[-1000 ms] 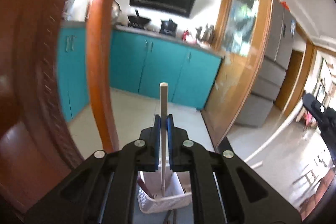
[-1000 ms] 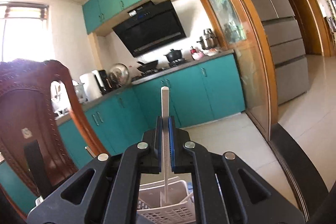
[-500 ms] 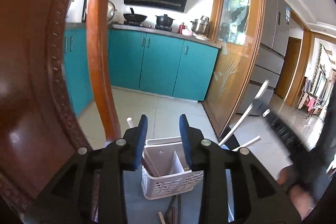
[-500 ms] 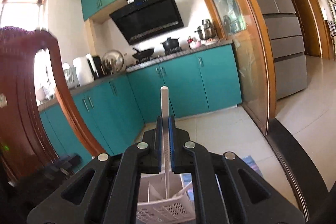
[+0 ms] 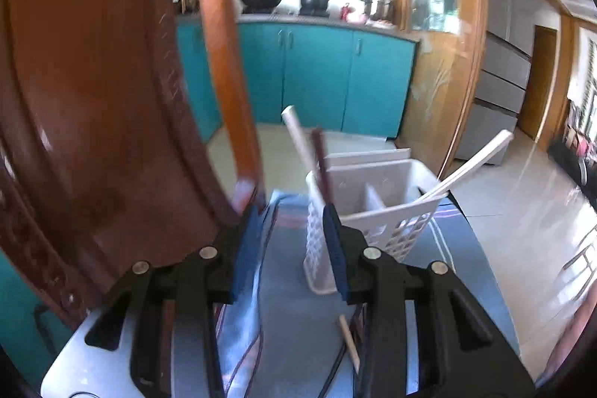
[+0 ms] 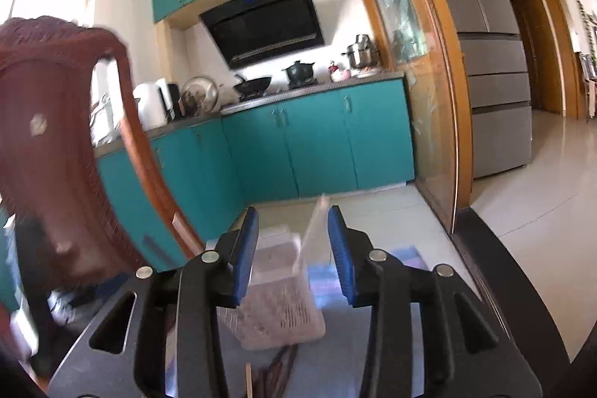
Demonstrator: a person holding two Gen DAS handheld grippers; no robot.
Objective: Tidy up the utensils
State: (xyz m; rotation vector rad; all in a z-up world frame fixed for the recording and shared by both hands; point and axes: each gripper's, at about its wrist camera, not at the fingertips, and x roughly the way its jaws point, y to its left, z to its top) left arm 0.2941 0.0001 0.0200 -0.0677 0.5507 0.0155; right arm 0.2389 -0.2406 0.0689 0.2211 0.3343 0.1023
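Chopsticks (image 5: 349,342) loose on the desk (image 5: 298,323) lie just below and ahead of both grippers, long axes running roughly away from the cameras toward the basket (image 5: 377,211), where three sticks already lean. Left gripper (image 5: 293,248) has just been opening, jaws partly apart, nothing between them, angled down at the cloth. Right gripper (image 6: 293,250) also just opening, its white stick (image 6: 315,222) blurred between the pads, apparently dropping into the basket (image 6: 276,293). Left looks nearer the next stick.
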